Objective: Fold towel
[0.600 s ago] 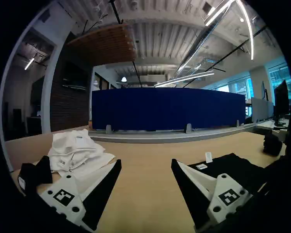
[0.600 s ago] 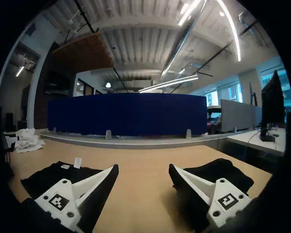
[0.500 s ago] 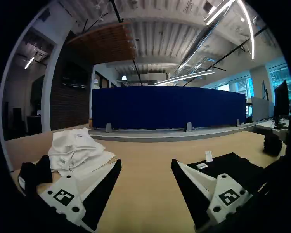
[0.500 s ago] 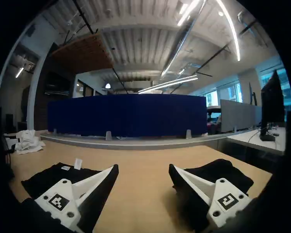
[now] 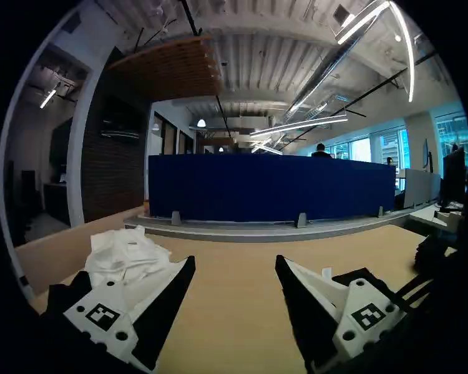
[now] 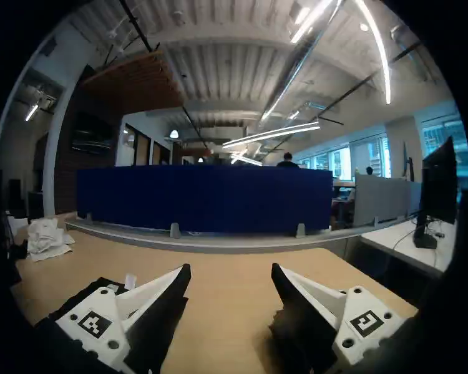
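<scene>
Hovering low over the light wooden worktop (image 5: 234,311), the left tool (image 5: 234,258) faces a long blue partition (image 5: 265,187) that stands along the worktop's far edge. Its fingers are spread wide with nothing between them. The black towel (image 5: 365,276) lies flat on the worktop on the near side of the partition, just behind this tool's right-hand finger. A small white tag (image 5: 326,272) stands up at the towel's edge nearest the partition. Most of the towel is hidden by the finger, so its long axis cannot be told for sure here. What shows stretches sideways, roughly parallel to the partition.

A crumpled heap of white cloths (image 5: 126,255) sits nearer the partition's left end, behind the other finger.

In the right gripper view, the right tool (image 6: 229,267) also points at the partition (image 6: 203,196), its fingers wide and holding nothing. The black towel (image 6: 78,299) lies behind its left-hand finger, the tagged edge turned toward the partition. A second dark cloth (image 6: 281,321) lies by the right-hand finger. The white heap (image 6: 47,237) sits close to the partition's left end. A dark monitor (image 6: 437,193) stands on another desk beyond the partition's right end.
</scene>
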